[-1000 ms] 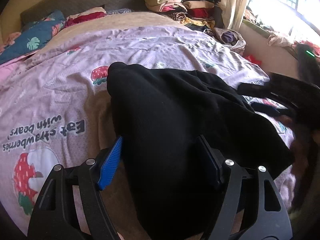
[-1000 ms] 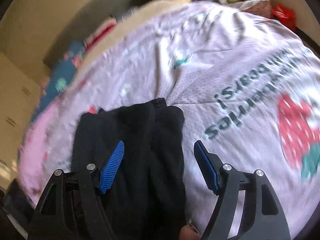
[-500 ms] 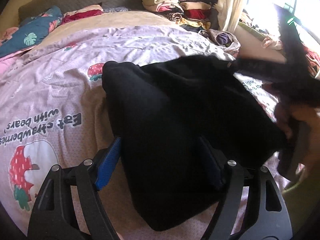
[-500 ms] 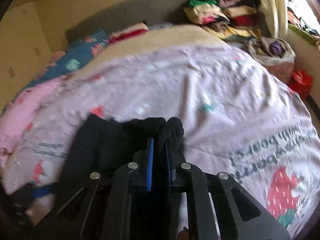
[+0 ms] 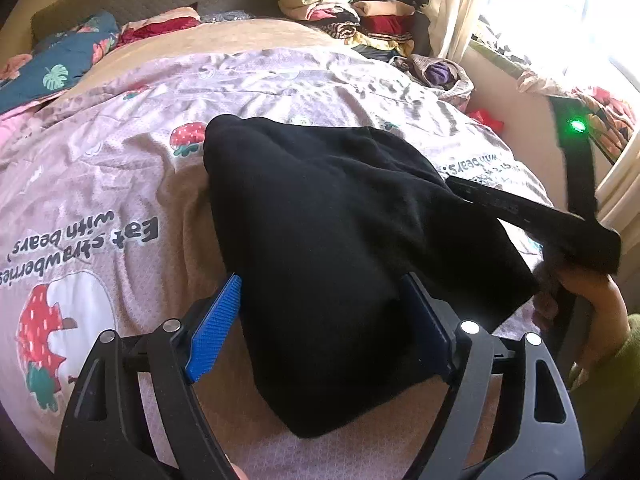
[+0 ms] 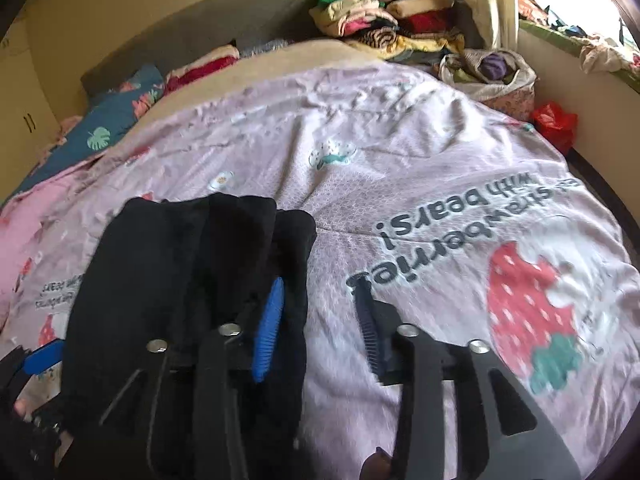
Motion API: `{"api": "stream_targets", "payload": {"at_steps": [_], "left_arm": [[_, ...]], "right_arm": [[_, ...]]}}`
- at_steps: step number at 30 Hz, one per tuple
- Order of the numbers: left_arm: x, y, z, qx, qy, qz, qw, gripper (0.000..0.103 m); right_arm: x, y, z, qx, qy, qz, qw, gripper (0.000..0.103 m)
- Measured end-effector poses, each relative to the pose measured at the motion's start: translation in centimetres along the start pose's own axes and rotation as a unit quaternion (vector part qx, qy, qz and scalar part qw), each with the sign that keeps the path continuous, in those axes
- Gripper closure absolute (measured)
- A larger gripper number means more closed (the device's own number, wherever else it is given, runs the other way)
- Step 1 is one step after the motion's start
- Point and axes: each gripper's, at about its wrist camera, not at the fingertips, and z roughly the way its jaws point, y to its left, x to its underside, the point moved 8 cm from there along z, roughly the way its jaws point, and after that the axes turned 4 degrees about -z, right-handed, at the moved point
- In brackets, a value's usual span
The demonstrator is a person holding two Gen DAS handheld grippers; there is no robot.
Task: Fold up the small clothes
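A black garment (image 5: 340, 248) lies folded on the pink strawberry duvet (image 5: 100, 184). My left gripper (image 5: 320, 326) straddles its near end. The jaws are opening, with cloth between the blue pads (image 5: 216, 328) and no squeeze showing. In the right wrist view the same garment (image 6: 180, 280) sits at the lower left, bunched in thick folds. My right gripper (image 6: 318, 330) hangs at its right edge, jaws opening. Its left pad (image 6: 268, 328) rests against the outer fold, and duvet fills most of the gap. A hand (image 5: 592, 300) holds that gripper at the right of the left wrist view.
Stacks of folded clothes (image 6: 384, 12) stand at the far right corner by the grey headboard (image 6: 224, 20). A cloth bag of clothes (image 6: 492, 72) and a red bag (image 6: 556, 120) sit beside the bed. Pillows (image 5: 60, 68) lie at the far left. A window sill (image 5: 560, 80) runs along the right.
The right gripper went from open over the garment to shut on a fold, and now its jaws are apart again at the garment's right edge. The left gripper has stayed put.
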Motion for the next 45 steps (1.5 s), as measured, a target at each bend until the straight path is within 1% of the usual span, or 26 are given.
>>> {"api": "stream_targets", "payload": {"at_steps": [2,5,7,9,12,14,15,16,17,18,19,21,22,25,27,28,29,30,33,40,42,44,45], "left_arm": [[0.1,-0.1,-0.5,0.005,-0.002,-0.002,1.0000,0.029],[0.2,-0.2,-1.0,0.002,-0.007,0.001,1.0000,0.028],[0.4,0.0,-1.3,0.002,-0.008,-0.004,1.0000,0.028],[0.4,0.6,-1.6,0.002,-0.012,-0.019,0.9997,0.028],[0.4,1.5,-1.7,0.004,-0.013,-0.040,0.9991,0.028],[0.4,2.1,-1.6,0.003,-0.012,-0.050,0.9987,0.028],[0.4,2.3,-1.5,0.003,-0.010,-0.054,0.9985,0.027],[0.5,2.4,-1.3,0.003,-0.007,-0.057,0.9984,0.024],[0.6,2.5,-1.0,0.004,-0.002,-0.060,0.9982,0.020],[0.8,2.6,-0.7,0.006,0.003,-0.062,0.9980,0.020],[1.0,2.5,-0.5,0.009,0.008,-0.063,0.9979,0.020],[1.2,2.2,-0.4,0.019,0.013,-0.063,0.9977,0.020],[1.2,2.1,-0.4,0.022,0.012,-0.062,0.9978,0.020],[1.4,2.0,-0.3,0.033,0.017,-0.066,0.9971,0.020],[1.5,2.0,-0.3,0.035,0.019,-0.068,0.9969,0.020],[1.5,1.9,-0.3,0.035,0.019,-0.066,0.9970,0.020],[1.5,1.9,-0.3,0.035,0.020,-0.066,0.9970,0.020],[1.5,1.8,-0.3,0.035,0.020,-0.065,0.9971,0.020],[1.6,1.6,-0.5,0.036,0.020,-0.060,0.9973,0.020],[1.6,1.2,-0.9,0.037,0.021,-0.057,0.9975,0.020],[1.6,1.2,-1.0,0.037,0.021,-0.058,0.9974,0.019],[1.6,1.2,-1.1,0.037,0.021,-0.058,0.9974,0.017],[1.6,1.2,-1.2,0.037,0.020,-0.058,0.9975,0.017]], "right_arm": [[-0.1,0.2,-1.6,-0.014,-0.015,0.007,1.000,0.057],[-0.3,0.9,-4.2,-0.044,-0.034,0.014,0.998,0.057],[-0.4,1.3,-5.1,-0.068,-0.030,0.022,0.997,0.056],[-0.2,1.9,-5.5,-0.098,-0.015,0.030,0.995,0.056],[0.5,3.2,-5.2,-0.128,0.016,0.028,0.991,0.056],[1.3,4.0,-4.5,-0.135,0.037,0.025,0.990,0.054],[1.8,4.0,-3.9,-0.125,0.048,0.027,0.991,0.054],[2.1,3.8,-3.5,-0.118,0.054,0.031,0.991,0.059],[2.6,3.7,-3.1,-0.124,0.063,0.040,0.990,0.091],[2.8,3.8,-3.2,-0.143,0.064,0.050,0.986,0.089],[2.8,3.8,-3.6,-0.156,0.060,0.060,0.984,0.090],[2.5,3.5,-4.8,-0.166,0.038,0.063,0.983,0.090],[2.5,3.3,-5.1,-0.163,0.034,0.062,0.984,0.090],[3.4,3.0,-4.6,-0.136,0.043,0.047,0.989,0.090],[3.9,3.0,-4.3,-0.120,0.046,0.039,0.991,0.088],[4.1,3.1,-4.3,-0.114,0.045,0.036,0.992,0.084],[4.2,3.1,-4.2,-0.107,0.046,0.031,0.993,0.078],[4.4,3.2,-4.3,-0.100,0.044,0.029,0.994,0.076],[4.6,3.1,-4.8,-0.092,0.033,0.027,0.995,0.071],[4.6,2.6,-6.0,-0.070,0.012,0.028,0.997,0.056],[4.6,2.5,-6.3,-0.070,0.010,0.029,0.997,0.054],[4.7,2.4,-6.8,-0.064,0.005,0.026,0.998,0.044],[4.6,2.4,-7.0,-0.060,0.002,0.024,0.998,0.043]]}}
